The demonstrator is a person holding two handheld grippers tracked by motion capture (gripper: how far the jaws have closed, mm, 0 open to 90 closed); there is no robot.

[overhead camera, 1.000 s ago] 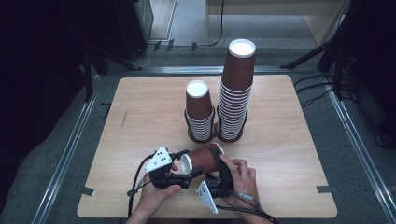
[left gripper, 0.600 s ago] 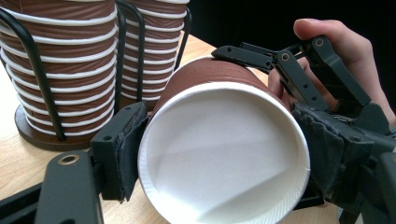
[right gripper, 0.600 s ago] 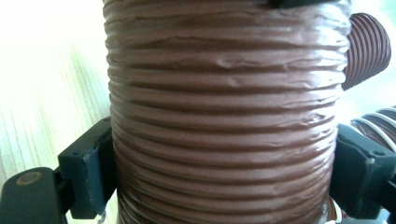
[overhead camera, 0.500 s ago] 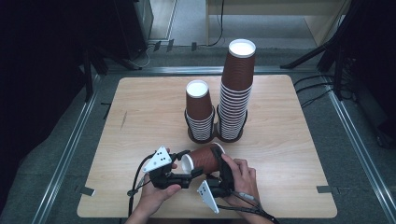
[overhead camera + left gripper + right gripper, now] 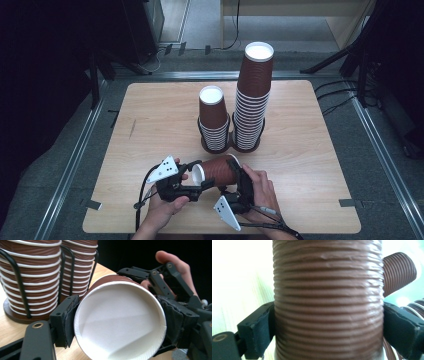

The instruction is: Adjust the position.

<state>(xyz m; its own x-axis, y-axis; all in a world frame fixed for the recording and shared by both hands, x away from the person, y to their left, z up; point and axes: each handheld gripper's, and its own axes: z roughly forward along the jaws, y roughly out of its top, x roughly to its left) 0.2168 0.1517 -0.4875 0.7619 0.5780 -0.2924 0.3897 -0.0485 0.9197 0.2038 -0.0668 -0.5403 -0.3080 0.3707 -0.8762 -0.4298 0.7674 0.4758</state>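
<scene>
A brown ribbed paper cup [image 5: 220, 171] lies on its side in the air near the table's front edge, held between both grippers. My left gripper [image 5: 197, 180] has a jaw pressed on each side of the cup's white rim, and the cup's open mouth [image 5: 120, 322] faces its camera. My right gripper [image 5: 236, 174] is shut across the cup's ribbed body [image 5: 328, 302], one pad on each side. A hand holds each gripper from below.
Two stacks of the same cups stand in black wire holders at the table's middle: a short stack [image 5: 213, 117] and a tall stack [image 5: 254, 95] to its right. The wooden table [image 5: 310, 165] has bare room left and right. Dark floor and metal rails surround it.
</scene>
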